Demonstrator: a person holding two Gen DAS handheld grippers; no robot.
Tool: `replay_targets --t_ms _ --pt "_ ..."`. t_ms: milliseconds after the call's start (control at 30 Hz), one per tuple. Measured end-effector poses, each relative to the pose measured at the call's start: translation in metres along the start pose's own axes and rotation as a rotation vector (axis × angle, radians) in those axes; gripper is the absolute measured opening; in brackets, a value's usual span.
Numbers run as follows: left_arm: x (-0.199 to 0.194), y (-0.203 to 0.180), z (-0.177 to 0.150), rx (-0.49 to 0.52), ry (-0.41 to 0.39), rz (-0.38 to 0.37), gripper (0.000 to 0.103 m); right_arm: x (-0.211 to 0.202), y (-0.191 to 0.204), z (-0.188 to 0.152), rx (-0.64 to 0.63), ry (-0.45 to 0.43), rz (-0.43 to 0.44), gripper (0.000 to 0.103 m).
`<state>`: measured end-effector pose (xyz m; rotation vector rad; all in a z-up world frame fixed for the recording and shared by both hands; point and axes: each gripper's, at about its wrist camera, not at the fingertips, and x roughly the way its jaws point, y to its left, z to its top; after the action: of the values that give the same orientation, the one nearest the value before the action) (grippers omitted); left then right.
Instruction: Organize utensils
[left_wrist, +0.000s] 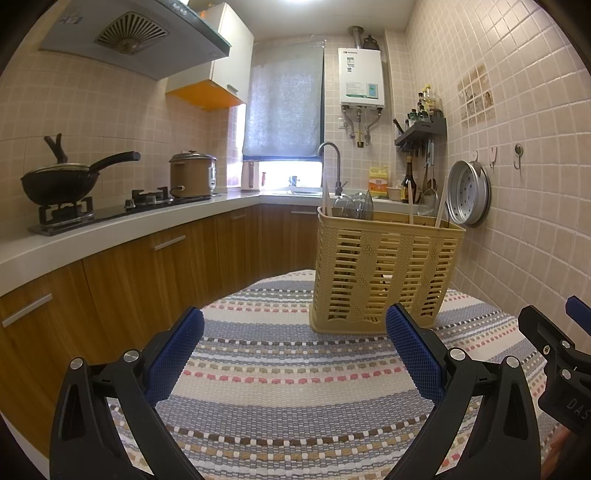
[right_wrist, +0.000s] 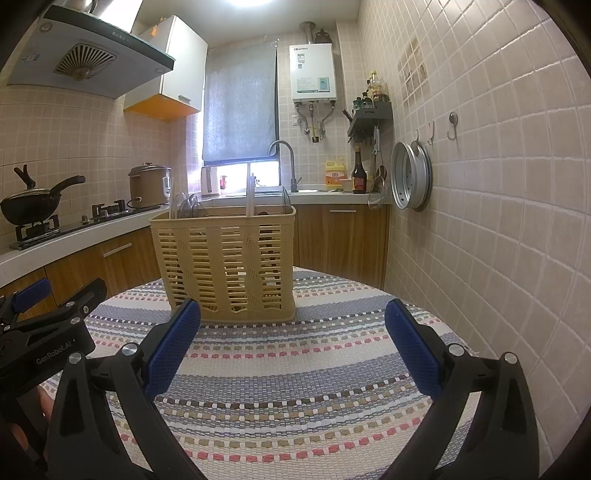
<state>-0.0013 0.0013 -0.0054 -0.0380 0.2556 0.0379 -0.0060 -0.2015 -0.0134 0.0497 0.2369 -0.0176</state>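
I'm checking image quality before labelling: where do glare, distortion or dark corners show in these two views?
Left wrist view: window below the blind blown out, counter edge bowed by the fisheye, black corners. Right wrist view: ceiling light clipped white, wall tiles curved, same vignette; basket sharp.

"GenRobot.AI" on left tool (right_wrist: 51, 317), "DAS" on right tool (left_wrist: 554, 354)

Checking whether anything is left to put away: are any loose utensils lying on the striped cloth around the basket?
No: the striped cloth around the yellow basket shows only its woven pattern, with the utensils standing inside the basket.
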Motion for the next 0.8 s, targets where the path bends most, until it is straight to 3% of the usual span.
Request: replay_targets --t_ms 800 --pt "0.0015 0.0001 -0.0018 0.001 0.005 0.004 0.096 0.0008 -0.0018 -0.0013 0.010 0.002 -0.008 0.095"
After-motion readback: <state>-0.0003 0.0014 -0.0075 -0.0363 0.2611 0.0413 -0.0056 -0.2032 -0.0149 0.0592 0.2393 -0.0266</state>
